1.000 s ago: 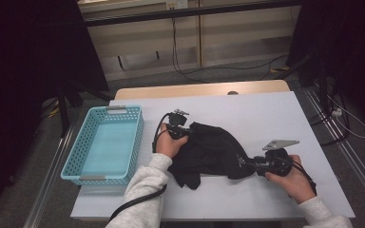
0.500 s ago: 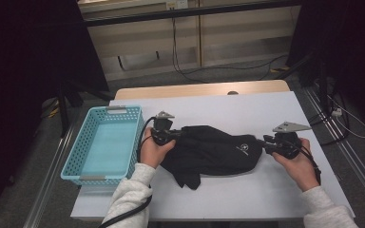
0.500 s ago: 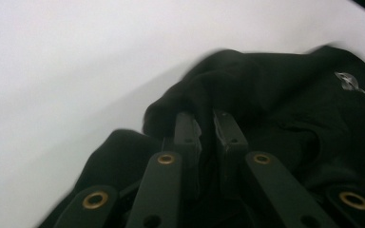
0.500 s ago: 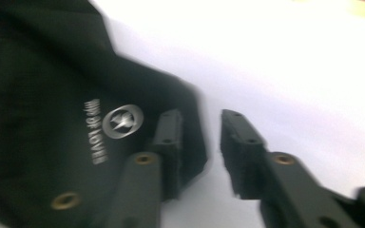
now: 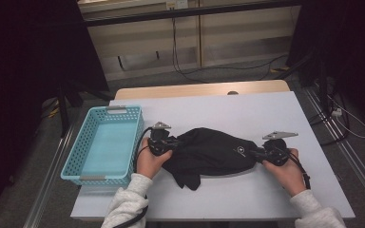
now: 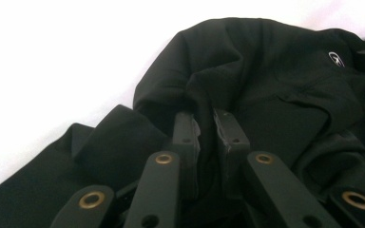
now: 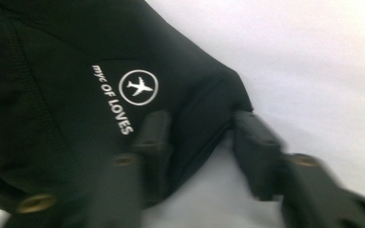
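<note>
Between the two grippers, a black garment [image 5: 214,152] lies stretched on the white table [image 5: 266,109]; the left gripper [image 5: 168,141] pinches its fold, and the right gripper [image 5: 259,153], jaws just narrowing, straddles its hem.

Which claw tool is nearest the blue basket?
The left gripper, shut on the black garment beside the basket; the right gripper, jaws just closing around the other end, is farther.

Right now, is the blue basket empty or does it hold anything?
Empty. The high view shows the blue basket with a bare floor; the black garment lies on the table beside it.
</note>
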`<state>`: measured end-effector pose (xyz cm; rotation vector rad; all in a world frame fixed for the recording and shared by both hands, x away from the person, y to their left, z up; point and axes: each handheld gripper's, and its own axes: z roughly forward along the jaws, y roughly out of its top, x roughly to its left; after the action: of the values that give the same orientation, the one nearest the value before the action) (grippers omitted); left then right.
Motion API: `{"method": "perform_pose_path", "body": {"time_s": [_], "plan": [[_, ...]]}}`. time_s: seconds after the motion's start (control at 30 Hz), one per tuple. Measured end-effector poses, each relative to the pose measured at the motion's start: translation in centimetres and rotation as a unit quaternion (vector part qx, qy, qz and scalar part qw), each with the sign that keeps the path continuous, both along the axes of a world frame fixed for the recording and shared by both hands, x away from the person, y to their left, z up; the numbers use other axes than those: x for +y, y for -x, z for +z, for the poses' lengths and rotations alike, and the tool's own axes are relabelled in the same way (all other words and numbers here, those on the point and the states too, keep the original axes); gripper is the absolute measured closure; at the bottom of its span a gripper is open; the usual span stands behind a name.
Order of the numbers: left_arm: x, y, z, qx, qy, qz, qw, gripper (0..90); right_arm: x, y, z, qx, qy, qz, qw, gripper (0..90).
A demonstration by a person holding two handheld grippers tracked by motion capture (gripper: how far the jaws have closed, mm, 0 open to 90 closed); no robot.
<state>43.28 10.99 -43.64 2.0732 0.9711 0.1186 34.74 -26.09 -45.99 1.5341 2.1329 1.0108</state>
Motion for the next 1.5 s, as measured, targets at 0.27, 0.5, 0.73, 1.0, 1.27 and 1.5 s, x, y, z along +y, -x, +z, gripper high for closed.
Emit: {"method": "perform_pose_path", "body": {"time_s": [0.27, 0.5, 0.73, 1.0, 1.27, 1.5], "plan": [[-0.7, 0.0, 0.0, 0.008, 0.020, -0.011, 0.9997, 73.0, -2.8, 0.4, 1.5, -0.027, -0.005, -0.026, 0.9993, 86.2], [-1.7, -0.9, 0.4, -0.007, 0.023, 0.007, 0.9997, 46.9, -5.7, 0.7, 1.6, -0.032, -0.002, -0.066, 0.9973, 85.9], [-3.0, -3.5, 1.7, -0.003, 0.026, 0.034, 0.9991, 31.2, -5.2, 0.7, 1.4, -0.030, 0.013, -0.057, 0.9978, 85.7], [-4.2, -5.6, 0.0, 0.041, 0.025, 0.050, 0.9976, 31.2, -5.2, 0.7, 1.1, -0.023, 0.008, -0.052, 0.9984, 85.4], [-4.6, -5.9, -1.3, 0.045, -0.005, 0.032, 0.9985, 59.6, -4.8, 0.6, 1.0, -0.023, 0.010, -0.040, 0.9989, 85.4], [-4.3, -5.6, -0.3, 0.036, 0.005, 0.024, 0.9990, 82.8, -5.0, 0.7, 1.2, -0.031, 0.009, -0.046, 0.9984, 85.5]]}}
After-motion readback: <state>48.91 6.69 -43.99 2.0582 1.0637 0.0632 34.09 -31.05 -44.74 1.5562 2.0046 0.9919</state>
